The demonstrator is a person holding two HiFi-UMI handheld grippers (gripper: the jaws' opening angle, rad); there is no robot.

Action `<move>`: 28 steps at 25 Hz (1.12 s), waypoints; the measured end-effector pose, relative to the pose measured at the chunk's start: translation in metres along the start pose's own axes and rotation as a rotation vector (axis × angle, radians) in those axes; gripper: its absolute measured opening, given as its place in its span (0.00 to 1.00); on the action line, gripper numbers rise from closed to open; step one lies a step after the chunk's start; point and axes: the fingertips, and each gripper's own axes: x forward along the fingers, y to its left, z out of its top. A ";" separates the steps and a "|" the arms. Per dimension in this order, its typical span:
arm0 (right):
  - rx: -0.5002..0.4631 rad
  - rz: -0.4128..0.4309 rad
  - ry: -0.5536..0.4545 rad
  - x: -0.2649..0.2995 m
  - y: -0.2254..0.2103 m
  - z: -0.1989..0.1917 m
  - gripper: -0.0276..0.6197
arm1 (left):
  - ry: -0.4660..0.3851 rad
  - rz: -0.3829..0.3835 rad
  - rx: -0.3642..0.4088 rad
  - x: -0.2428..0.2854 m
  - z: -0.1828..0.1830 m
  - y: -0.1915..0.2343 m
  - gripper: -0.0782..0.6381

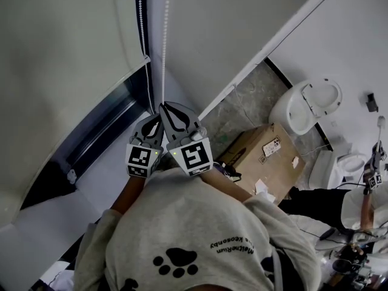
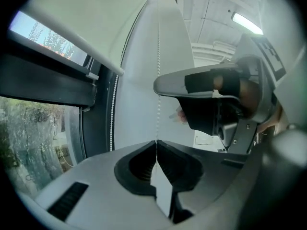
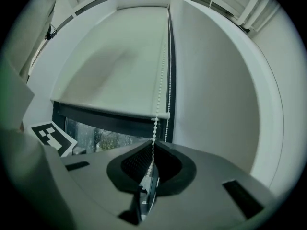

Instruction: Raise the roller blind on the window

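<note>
The left gripper [image 2: 156, 143] pinches 1 strand of the bead chain [image 2: 159, 56] just below the right gripper [image 3: 153, 145], which clamps the same strand (the 2nd strand hangs just to the left). The roller blind [image 1: 66, 53] covers the upper window [image 2: 33, 143], left of the chain. Further right, a cardboard box [image 1: 260, 150] sits on the floor, with a toilet [image 1: 306, 105] beyond it.

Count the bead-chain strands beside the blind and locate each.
2. One strand runs down into the shut left gripper and right gripper. The other strand hangs free to its left, along the dark window frame. None looks hidden.
</note>
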 end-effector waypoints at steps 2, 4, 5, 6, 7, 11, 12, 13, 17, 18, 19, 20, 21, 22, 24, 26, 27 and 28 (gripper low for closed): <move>0.010 0.007 0.010 0.000 0.003 -0.007 0.07 | 0.010 0.003 0.000 0.000 -0.007 0.000 0.13; 0.008 0.014 0.010 0.000 0.005 -0.011 0.07 | 0.015 -0.001 0.004 0.000 -0.011 -0.001 0.13; 0.005 0.016 0.005 0.000 0.005 -0.011 0.07 | 0.016 -0.002 0.012 0.000 -0.012 -0.002 0.13; 0.006 0.016 -0.001 0.001 0.004 -0.011 0.07 | 0.017 -0.002 0.023 0.000 -0.012 -0.003 0.13; 0.009 0.015 -0.006 0.001 0.003 -0.011 0.07 | 0.016 -0.001 0.033 -0.001 -0.011 -0.003 0.13; 0.022 0.013 -0.003 -0.002 0.001 -0.010 0.07 | 0.019 -0.003 0.054 -0.005 -0.010 -0.006 0.13; 0.024 0.012 -0.004 -0.002 0.000 -0.010 0.07 | 0.033 -0.007 0.049 -0.006 -0.013 -0.005 0.13; 0.027 0.010 -0.005 -0.002 -0.001 -0.010 0.07 | 0.048 -0.013 0.040 -0.006 -0.016 -0.005 0.13; 0.039 0.010 -0.006 -0.001 -0.005 -0.011 0.07 | 0.029 -0.022 0.010 -0.015 -0.008 0.000 0.19; 0.042 0.011 -0.006 -0.001 -0.005 -0.011 0.07 | 0.018 -0.027 0.005 -0.019 -0.001 0.000 0.25; 0.045 0.012 -0.005 -0.001 -0.005 -0.012 0.07 | 0.005 -0.035 -0.002 -0.023 0.007 -0.001 0.25; 0.048 0.014 -0.004 -0.002 -0.005 -0.012 0.07 | -0.013 -0.044 -0.009 -0.027 0.017 -0.002 0.25; 0.050 0.016 -0.004 -0.002 -0.005 -0.012 0.07 | -0.034 -0.053 -0.015 -0.030 0.028 -0.002 0.25; 0.052 0.018 -0.005 -0.002 -0.004 -0.013 0.07 | -0.053 -0.061 -0.018 -0.034 0.039 -0.001 0.25; 0.052 0.023 -0.007 -0.001 -0.003 -0.013 0.07 | -0.082 -0.068 -0.018 -0.041 0.060 0.001 0.25; 0.044 0.028 -0.009 -0.001 -0.002 -0.014 0.07 | -0.110 -0.070 -0.018 -0.046 0.082 0.002 0.25; 0.040 0.030 -0.010 -0.001 -0.002 -0.013 0.07 | -0.124 -0.071 -0.018 -0.048 0.093 0.003 0.25; 0.040 0.032 -0.010 0.000 -0.001 -0.014 0.07 | -0.135 -0.074 -0.016 -0.049 0.104 0.002 0.25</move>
